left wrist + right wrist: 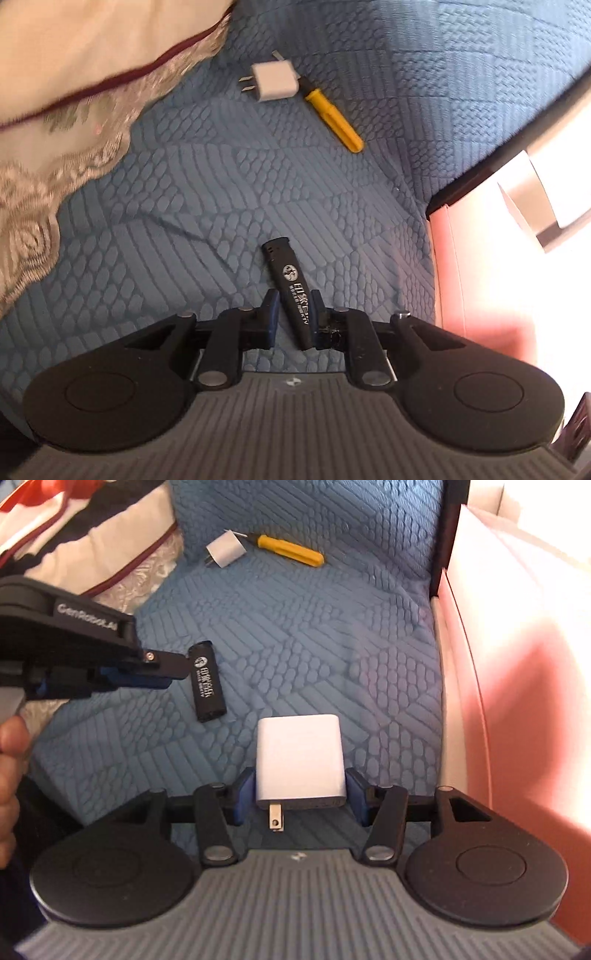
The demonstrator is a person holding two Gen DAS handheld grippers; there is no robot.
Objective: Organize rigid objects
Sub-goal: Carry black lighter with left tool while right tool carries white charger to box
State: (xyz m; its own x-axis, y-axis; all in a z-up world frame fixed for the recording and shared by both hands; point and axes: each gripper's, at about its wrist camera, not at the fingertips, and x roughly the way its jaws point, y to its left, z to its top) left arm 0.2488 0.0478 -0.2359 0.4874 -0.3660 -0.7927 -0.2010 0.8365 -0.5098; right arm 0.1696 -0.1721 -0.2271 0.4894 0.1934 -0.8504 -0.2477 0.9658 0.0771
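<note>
Right wrist view — we clamp a white charger point(301, 757) by its flat sides; left jaws hold a black lighter point(207, 681) — both light, rigid, slick

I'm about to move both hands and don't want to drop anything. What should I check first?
1. Left hand-held gripper clamped on black lighter: ok, it sits tilted between the pads.
2. Right hand-held gripper pressing on large white charger: cannot tell; the pads closely flank it.
3. Small white plug and yellow screwdriver out of the way: ok, they lie farther off on the blue bedspread.
4. The two grippers apart: ok.
5. Drop-off place in view: cannot tell.
</note>
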